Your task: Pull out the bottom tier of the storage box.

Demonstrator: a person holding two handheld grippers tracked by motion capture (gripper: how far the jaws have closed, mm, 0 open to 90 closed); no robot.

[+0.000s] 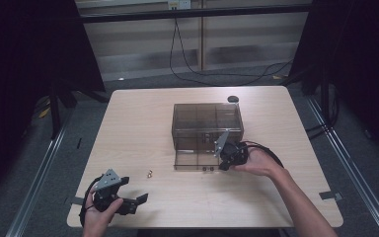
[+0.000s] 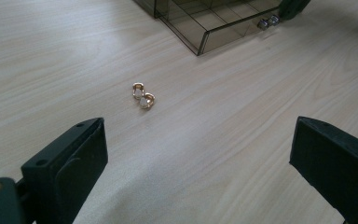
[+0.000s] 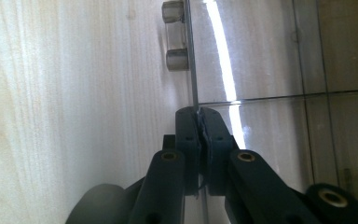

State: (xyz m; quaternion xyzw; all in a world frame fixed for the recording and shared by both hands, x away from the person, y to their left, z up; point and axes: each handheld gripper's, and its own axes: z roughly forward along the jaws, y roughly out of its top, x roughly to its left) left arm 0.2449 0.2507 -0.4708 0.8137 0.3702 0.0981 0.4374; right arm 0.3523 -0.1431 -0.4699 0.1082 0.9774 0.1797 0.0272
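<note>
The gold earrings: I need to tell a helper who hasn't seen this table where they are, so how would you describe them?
Start at the smoky clear drawer box mid-table, its bottom drawer pulled out toward the person. The gold earrings lie on bare wood just left of that drawer's front, ahead of the open left gripper. They are the only small shiny gold things there, two hoops touching.

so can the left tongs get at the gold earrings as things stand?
Probably yes. The left tongs are open and aimed at the earrings, which lie on bare table just ahead, nothing between. The drawer and the right tongs gripping its front are well off to the side.
</note>
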